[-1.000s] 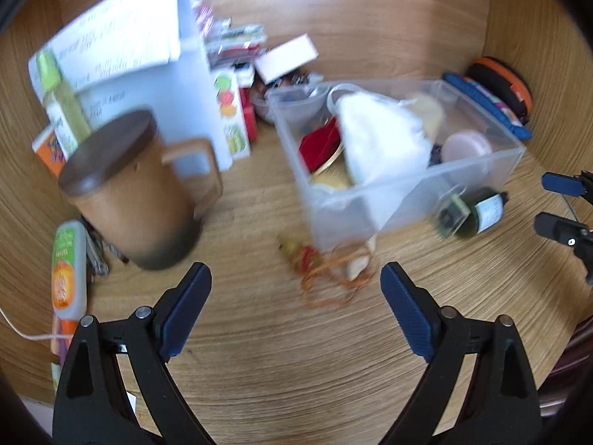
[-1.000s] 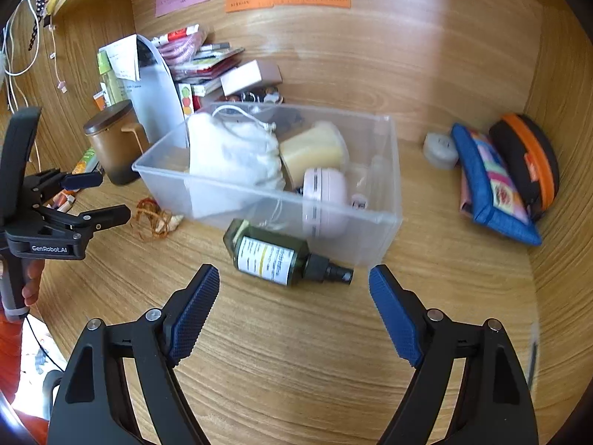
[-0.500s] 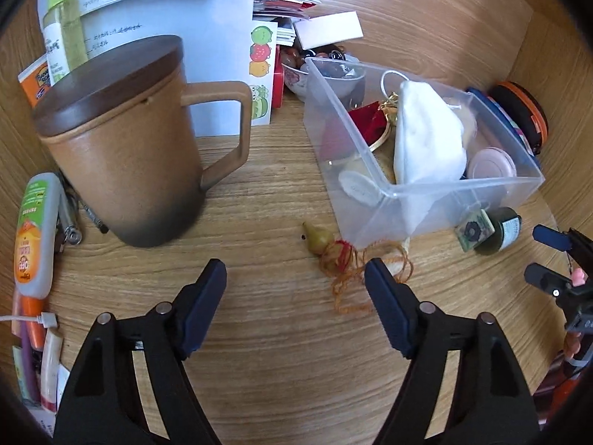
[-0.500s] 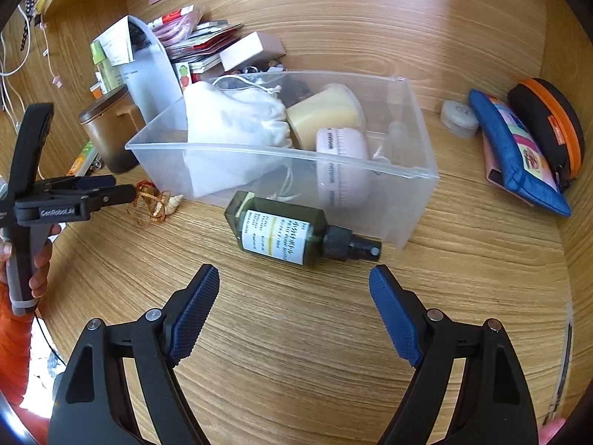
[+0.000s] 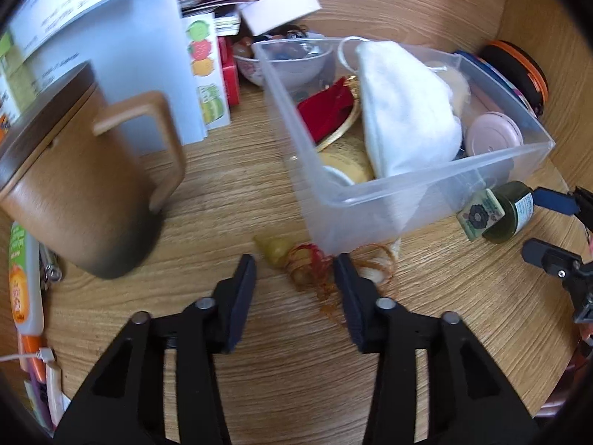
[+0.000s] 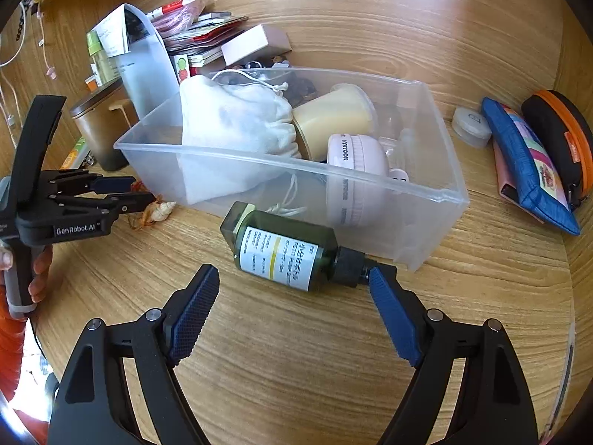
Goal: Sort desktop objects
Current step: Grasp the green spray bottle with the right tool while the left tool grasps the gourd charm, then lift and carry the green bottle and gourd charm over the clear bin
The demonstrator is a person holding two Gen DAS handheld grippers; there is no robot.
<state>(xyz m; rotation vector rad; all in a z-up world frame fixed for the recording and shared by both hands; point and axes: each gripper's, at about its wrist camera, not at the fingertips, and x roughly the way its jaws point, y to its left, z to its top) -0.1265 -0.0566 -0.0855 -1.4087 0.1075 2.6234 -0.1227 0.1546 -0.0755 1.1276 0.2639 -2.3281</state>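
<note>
A small gourd-and-shell charm with tangled red and orange string lies on the wooden desk against the near corner of the clear plastic bin. My left gripper straddles the charm; its jaws are closing and the pads do not visibly press on it. The right wrist view shows the same left gripper beside the shell. A dark green spray bottle lies on its side before the bin. My right gripper is open around it, its right fingertip at the black cap.
The bin holds a white drawstring pouch, a cream jar and a pink round case. A lidded brown mug stands left of the charm, with tubes beside it. A blue pouch and an orange-trimmed case lie right.
My left gripper came down and closer to the charm while its jaws narrowed a lot. My right gripper sank toward the green bottle with its jaws unchanged.
</note>
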